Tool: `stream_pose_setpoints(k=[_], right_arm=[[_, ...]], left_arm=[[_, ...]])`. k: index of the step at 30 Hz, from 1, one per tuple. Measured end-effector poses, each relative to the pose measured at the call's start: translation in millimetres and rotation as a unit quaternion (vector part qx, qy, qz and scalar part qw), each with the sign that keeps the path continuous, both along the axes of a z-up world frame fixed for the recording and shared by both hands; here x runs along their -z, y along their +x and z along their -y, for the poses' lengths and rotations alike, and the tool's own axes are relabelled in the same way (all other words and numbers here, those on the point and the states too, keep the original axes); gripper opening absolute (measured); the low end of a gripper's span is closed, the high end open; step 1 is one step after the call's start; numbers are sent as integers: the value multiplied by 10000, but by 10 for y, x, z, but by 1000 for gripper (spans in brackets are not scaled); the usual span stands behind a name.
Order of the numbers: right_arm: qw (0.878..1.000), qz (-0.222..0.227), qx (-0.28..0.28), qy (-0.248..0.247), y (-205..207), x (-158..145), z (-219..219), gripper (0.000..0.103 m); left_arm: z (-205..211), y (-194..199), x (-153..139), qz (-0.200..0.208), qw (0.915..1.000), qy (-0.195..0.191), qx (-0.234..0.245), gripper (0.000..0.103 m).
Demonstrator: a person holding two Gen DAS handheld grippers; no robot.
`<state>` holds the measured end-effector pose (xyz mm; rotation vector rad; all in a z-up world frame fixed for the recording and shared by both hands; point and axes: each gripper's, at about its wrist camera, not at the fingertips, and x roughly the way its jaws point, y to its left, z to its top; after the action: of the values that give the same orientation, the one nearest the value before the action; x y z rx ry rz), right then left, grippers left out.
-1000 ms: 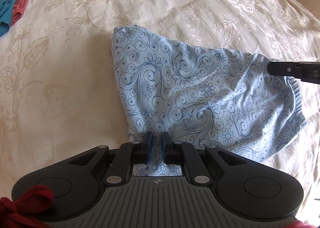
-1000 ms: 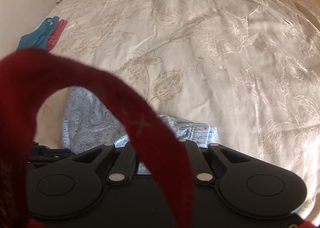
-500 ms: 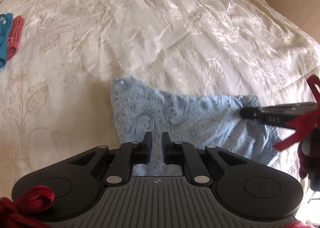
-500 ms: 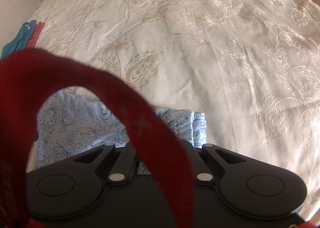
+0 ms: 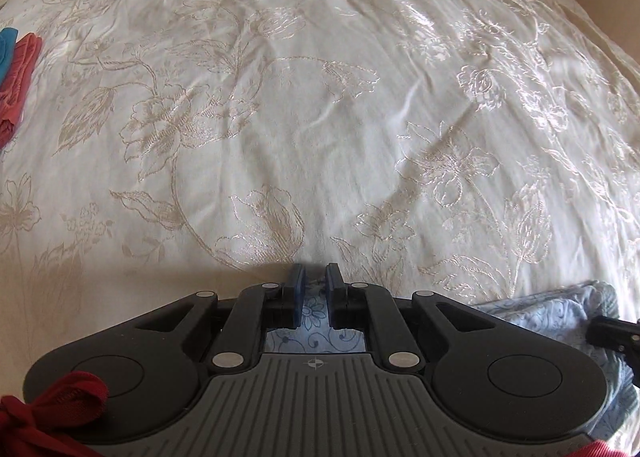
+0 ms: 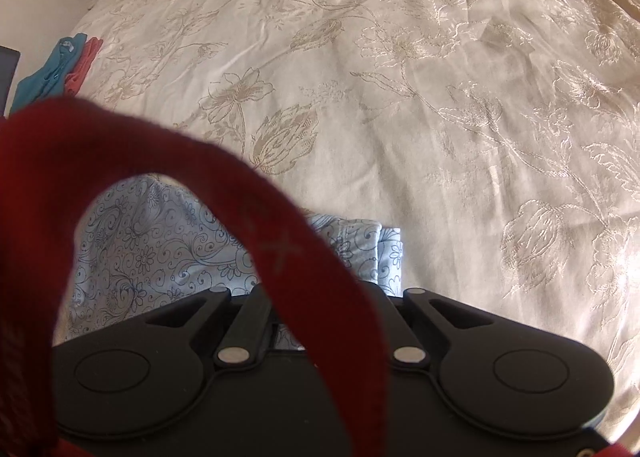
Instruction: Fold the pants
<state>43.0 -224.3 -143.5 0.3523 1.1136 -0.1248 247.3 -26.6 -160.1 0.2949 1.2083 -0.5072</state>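
A cream embroidered bedspread [image 5: 320, 117] stretches far ahead of both claws, the left claw [image 5: 315, 284] easing open over blue patterned pants [image 6: 160, 249] lying beneath it, the right claw [image 5: 612, 333] closed, its tips hidden behind a red strap [image 6: 280, 249].

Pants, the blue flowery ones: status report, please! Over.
Left gripper jaws opening, pants between them. Right gripper shut at their edge. Pants folded over on bedspread. Red ribbon blocks right view.
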Motion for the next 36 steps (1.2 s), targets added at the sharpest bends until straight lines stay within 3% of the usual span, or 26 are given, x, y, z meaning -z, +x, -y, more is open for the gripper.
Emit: stream_pose_setpoints(k=[2,4,8,13,17,19,21,28,31,36], right_arm=[[9998,130,-94,-137,-48,-93,-26,11],[9993,279,-227,-114,-108,-179,-50,22],[9965,307,-769,-149,-289,-256,-193,23],[9923,-252,-1132,-440,-561,-24,-269,13],[9940,-332,-927,-479,-624,-1,-231,13],[9944,-283,-872,-529,-623,-63,-228,20],[9951,-189,-798,-544,-632,-137,-206,26],[9984,68,-422,-366,-641,-268,-72,30],[9994,84,-281,-180,-606,-251,-47,31],[9999,106,19,19,-563,-212,-37,40]], left_arm=[[9,-12,-5,27,10000,19,38,12],[9,-16,-2,47,10000,26,45,12],[-7,-17,-3,39,10000,23,19,12],[57,-11,31,66,9999,75,53,12],[68,-37,15,123,9997,138,143,12],[51,-52,-41,168,9997,110,154,12],[13,-75,-137,215,9997,22,130,11],[-283,-328,-487,357,9989,-300,-102,12],[-417,-481,-527,275,9987,-388,-182,20],[-543,-760,-469,48,9991,-382,-195,20]])
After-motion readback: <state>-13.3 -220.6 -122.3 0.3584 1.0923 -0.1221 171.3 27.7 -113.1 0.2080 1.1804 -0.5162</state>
